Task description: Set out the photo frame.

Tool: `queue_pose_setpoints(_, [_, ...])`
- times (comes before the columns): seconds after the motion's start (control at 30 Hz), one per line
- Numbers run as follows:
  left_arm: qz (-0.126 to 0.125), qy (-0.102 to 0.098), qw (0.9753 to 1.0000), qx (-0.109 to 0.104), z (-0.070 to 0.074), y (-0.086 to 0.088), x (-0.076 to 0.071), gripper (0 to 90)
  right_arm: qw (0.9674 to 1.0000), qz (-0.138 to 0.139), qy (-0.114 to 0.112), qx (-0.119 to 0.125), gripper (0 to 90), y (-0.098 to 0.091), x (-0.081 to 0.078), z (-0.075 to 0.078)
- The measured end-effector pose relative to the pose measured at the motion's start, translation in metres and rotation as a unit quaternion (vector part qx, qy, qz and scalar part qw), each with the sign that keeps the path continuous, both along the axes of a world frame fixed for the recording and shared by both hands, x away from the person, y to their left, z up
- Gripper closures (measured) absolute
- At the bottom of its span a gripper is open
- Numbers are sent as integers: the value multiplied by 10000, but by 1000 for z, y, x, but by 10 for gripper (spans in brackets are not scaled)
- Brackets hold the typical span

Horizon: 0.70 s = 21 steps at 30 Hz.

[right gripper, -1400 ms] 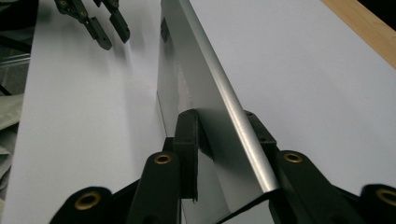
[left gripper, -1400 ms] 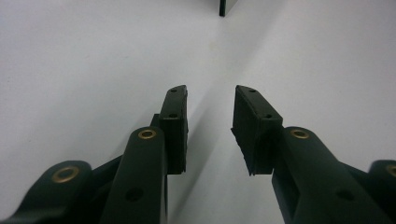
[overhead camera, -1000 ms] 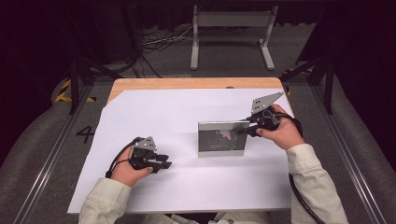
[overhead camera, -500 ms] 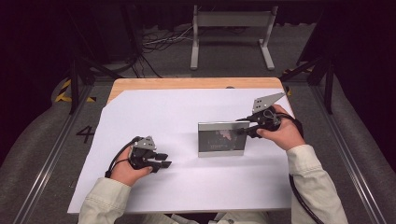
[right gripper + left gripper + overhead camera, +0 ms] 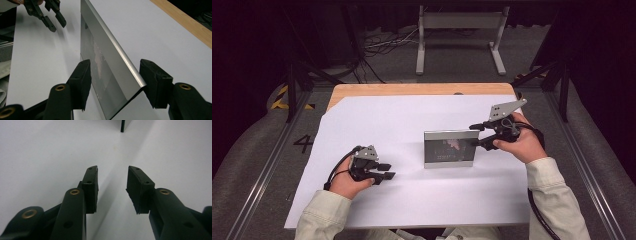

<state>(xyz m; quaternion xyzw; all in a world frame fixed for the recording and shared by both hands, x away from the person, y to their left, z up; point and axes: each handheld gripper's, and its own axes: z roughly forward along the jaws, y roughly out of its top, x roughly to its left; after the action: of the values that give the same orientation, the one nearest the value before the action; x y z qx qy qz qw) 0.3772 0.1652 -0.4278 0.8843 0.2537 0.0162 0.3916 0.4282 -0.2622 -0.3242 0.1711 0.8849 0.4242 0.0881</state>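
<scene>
We see a silver-framed panel [image 5: 449, 148] standing upright on its long edge on the white-covered tabletop [image 5: 412, 120], right of centre and roughly midway between the near and far edges. At its right end, the right gripper [image 5: 479, 135] has its jaws spread to either side of the frame. In the right gripper view the panel [image 5: 107, 65] runs away between the two pads [image 5: 82, 80], with a gap showing on each side, so the jaws look open around it rather than clamped, though whether the left pad brushes the glassy face is hard for us to judge. The grey three-cornered plate [image 5: 506, 108] rides on top of that gripper. Toward the near left corner of the tabletop, well apart from the panel, the left gripper [image 5: 387, 171] rests low in the person's hand [image 5: 343, 181]. Its jaws stand open over bare white surface in the left gripper view [image 5: 111, 187], with nothing between them.
</scene>
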Motion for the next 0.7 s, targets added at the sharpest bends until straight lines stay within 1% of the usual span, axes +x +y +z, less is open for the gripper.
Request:
queue_pose_setpoints(0.13, [54, -6, 10000, -22, -2, 6, -2, 617, 10000, -29, -57, -18, 423, -5, -4, 2])
queue_pose_setpoints(0.3, [115, -10, 9999, -81, -3, 12, -3, 615, 9998, -141, -130, -12, 407, -15, -11, 5])
queue_pose_setpoints(0.4, [105, -57, 9999, -118, -3, 15, -3, 611, 9997, -191, -156, -7, 395, -19, -13, 6])
queue_pose_setpoints(0.53, [19, -47, 9998, -216, -4, 19, -3, 592, 9994, -278, -189, -35, 385, -29, -19, 5])
queue_pose_setpoints(0.57, [23, -68, 9997, -218, -4, 20, -3, 590, 9994, -289, -204, -38, 385, -32, -20, 5])
queue_pose_setpoints(0.63, [43, -39, 9997, -256, -4, 22, -3, 588, 9992, -331, -196, -41, 385, -36, -22, 4])
queue_pose_setpoints(0.7, [42, -72, 9996, -284, -4, 23, -2, 587, 9992, -345, -194, -33, 381, -41, -24, 5])
